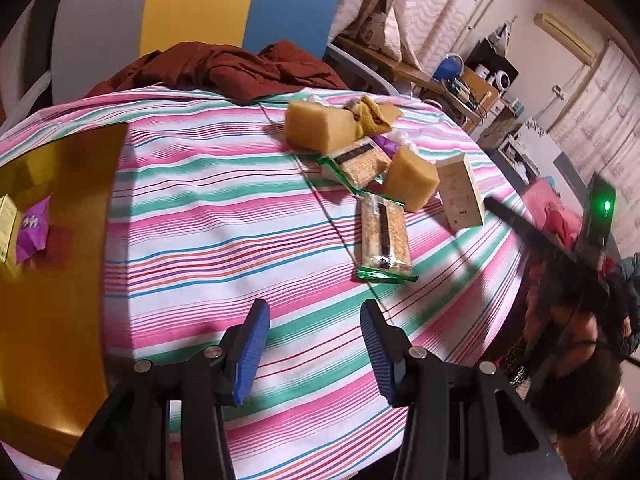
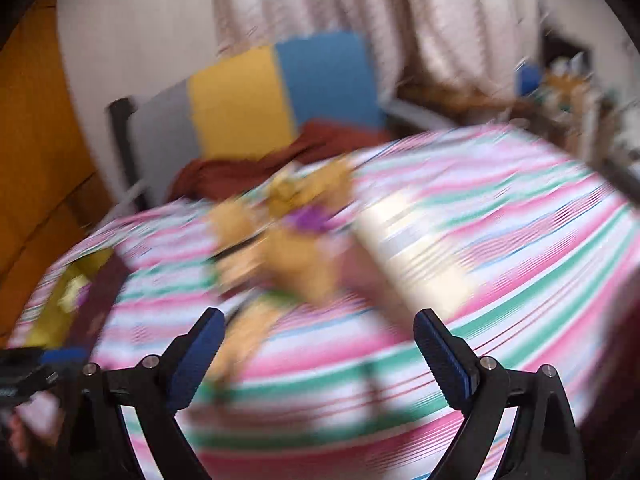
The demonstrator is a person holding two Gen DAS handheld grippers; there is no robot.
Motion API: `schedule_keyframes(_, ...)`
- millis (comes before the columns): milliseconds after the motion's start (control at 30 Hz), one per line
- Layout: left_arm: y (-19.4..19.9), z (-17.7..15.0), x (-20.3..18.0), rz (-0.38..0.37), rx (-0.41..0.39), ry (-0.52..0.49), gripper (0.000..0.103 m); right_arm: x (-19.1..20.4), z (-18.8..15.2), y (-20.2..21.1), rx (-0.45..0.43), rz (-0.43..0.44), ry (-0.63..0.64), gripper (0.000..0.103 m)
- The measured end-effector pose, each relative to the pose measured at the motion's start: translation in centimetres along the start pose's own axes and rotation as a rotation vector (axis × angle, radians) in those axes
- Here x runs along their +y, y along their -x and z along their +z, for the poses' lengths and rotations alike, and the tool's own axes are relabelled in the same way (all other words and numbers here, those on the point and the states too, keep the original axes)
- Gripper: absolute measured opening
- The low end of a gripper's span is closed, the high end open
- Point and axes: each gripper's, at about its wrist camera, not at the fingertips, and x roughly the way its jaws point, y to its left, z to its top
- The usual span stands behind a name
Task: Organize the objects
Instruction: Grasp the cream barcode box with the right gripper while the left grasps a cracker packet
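**Cluster toward the far right of the tabletop, tray at its left edge**

On the tabletop (image 1: 224, 216), a tray (image 1: 68, 184) lies at the left edge with a small packet (image 1: 32, 230) and a flat box (image 1: 6, 220) in it, side by side. A heap of things sits toward the far right: a large sponge (image 1: 320, 124) farthest back, crumpled cloth (image 1: 374, 116) just right of it, a snack bar (image 1: 360, 166) before them, a smaller sponge (image 1: 412, 184) to its right, and a carton (image 1: 462, 194) standing nearest the right edge. A second snack bar (image 1: 386, 236) lies nearest, apart from the tray. A garment (image 1: 224, 68) drapes over the far edge, a chair (image 1: 200, 4) behind it.
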Motion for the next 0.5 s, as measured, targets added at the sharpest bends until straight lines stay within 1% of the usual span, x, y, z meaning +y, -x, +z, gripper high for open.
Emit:
schedule_keyframes(33, -0.4, 0.2, -0.4, 0.001, 0.009, -0.011, 0.047, -0.9, 0.6, 0.0, -0.015, -0.038, 0.016, 0.103)
schedule_keyframes(133, -1.4, 0.6, -1.4, -0.001, 0.028, -0.033, 0.047, -2.7, 1.7, -1.1, -0.004, -0.115, 0.075, 0.103)
schedule_keyframes(167, -1.8, 0.8, -1.8, -0.004, 0.034, -0.039, 0.047, -3.0, 1.8, -1.6, 0.005, -0.124, 0.089, 0.103)
schedule_keyframes(233, -2.4, 1.0, -2.5, -0.004, 0.045, -0.059, 0.047, -3.5, 2.2, -2.9, 0.025, -0.124, 0.113, 0.103)
schedule_keyframes(300, -2.8, 1.3, -3.4, -0.004, 0.049, -0.083, 0.047, -4.1, 2.4, -3.8, 0.042, -0.106, 0.116, 0.103)
schedule_keyframes(367, -3.3, 1.6, -4.2, -0.019, 0.052, -0.104, 0.047, -4.6, 2.5, -4.4, 0.054, -0.102, 0.103, 0.103)
schedule_keyframes(500, -4.4, 2.2, -5.4, -0.044, 0.058, -0.121, 0.047, -5.0, 2.2, -5.8, 0.067, -0.06, 0.073, 0.103)
